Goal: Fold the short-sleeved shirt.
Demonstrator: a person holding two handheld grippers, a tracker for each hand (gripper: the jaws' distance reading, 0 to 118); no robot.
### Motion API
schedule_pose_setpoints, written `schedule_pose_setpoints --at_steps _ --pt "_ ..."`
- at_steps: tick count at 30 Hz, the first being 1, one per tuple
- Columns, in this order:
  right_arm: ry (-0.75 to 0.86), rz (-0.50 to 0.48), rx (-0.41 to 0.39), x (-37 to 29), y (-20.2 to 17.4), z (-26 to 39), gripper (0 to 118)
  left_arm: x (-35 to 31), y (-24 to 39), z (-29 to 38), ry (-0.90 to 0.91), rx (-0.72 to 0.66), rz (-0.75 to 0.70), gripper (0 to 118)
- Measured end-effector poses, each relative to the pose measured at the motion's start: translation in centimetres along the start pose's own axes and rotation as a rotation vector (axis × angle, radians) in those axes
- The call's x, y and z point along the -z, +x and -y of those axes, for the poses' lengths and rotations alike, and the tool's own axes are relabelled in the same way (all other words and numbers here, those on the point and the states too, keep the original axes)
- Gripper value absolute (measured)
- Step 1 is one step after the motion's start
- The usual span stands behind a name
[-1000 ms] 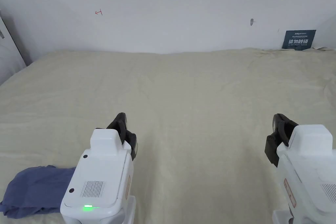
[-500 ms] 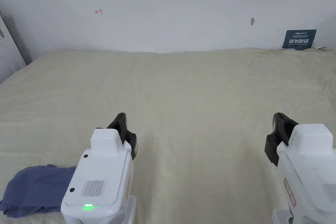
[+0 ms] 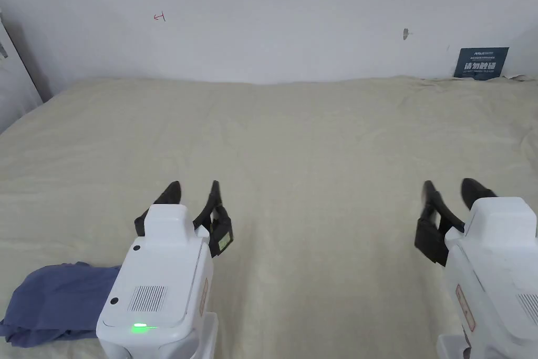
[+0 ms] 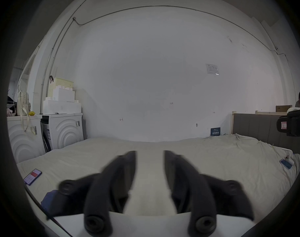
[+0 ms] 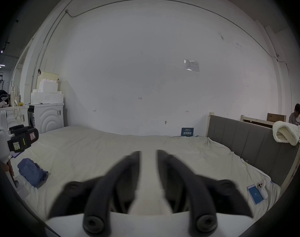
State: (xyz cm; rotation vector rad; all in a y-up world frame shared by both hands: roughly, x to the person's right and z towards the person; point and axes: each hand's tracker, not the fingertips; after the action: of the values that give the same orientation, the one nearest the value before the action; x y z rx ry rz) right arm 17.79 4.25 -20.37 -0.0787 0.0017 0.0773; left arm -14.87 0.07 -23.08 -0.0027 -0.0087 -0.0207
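Observation:
A blue short-sleeved shirt (image 3: 55, 297) lies crumpled in a heap at the near left of the cream bed cover (image 3: 315, 129); it also appears in the right gripper view (image 5: 32, 171) and as a sliver in the left gripper view (image 4: 49, 197). My left gripper (image 3: 193, 189) hovers open just right of the heap, holding nothing; its own view shows bare cover between its fingertips (image 4: 150, 152). My right gripper (image 3: 446, 186) is open and empty over the cover at the right, far from the shirt, as its own view confirms (image 5: 148, 152).
A phone (image 4: 32, 176) lies on the bed's left edge. Another phone (image 5: 255, 196) with a white object beside it lies by the grey headboard (image 5: 248, 141). A dark sign (image 3: 480, 62) leans on the white wall. White appliances (image 4: 62, 133) stand left of the bed.
Both grippers have opened; their jaws were together in the earlier frames and now stand apart. The shirt has not moved.

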Motion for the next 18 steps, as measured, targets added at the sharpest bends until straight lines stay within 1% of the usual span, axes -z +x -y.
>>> schedule_pose_setpoints --at_steps 1,4,7,8,18 --pt "-0.006 -0.004 0.003 0.05 0.07 -0.04 73 0.04 -0.02 0.03 -0.003 -0.001 0.002 79" --pt "0.001 -0.001 0.004 0.02 -0.09 0.02 94 0.15 -0.05 0.12 -0.008 -0.004 0.010 117" --pt "0.005 -0.009 0.011 0.03 -0.09 0.04 113 -0.22 0.04 0.13 0.017 -0.006 0.016 118" --pt "0.007 -0.011 0.016 0.00 -0.09 0.07 115 -0.23 0.05 0.06 0.014 -0.006 0.011 118" --pt "0.014 -0.012 0.026 -0.07 -0.12 0.04 116 -0.30 0.23 -0.16 0.034 0.012 0.010 118"
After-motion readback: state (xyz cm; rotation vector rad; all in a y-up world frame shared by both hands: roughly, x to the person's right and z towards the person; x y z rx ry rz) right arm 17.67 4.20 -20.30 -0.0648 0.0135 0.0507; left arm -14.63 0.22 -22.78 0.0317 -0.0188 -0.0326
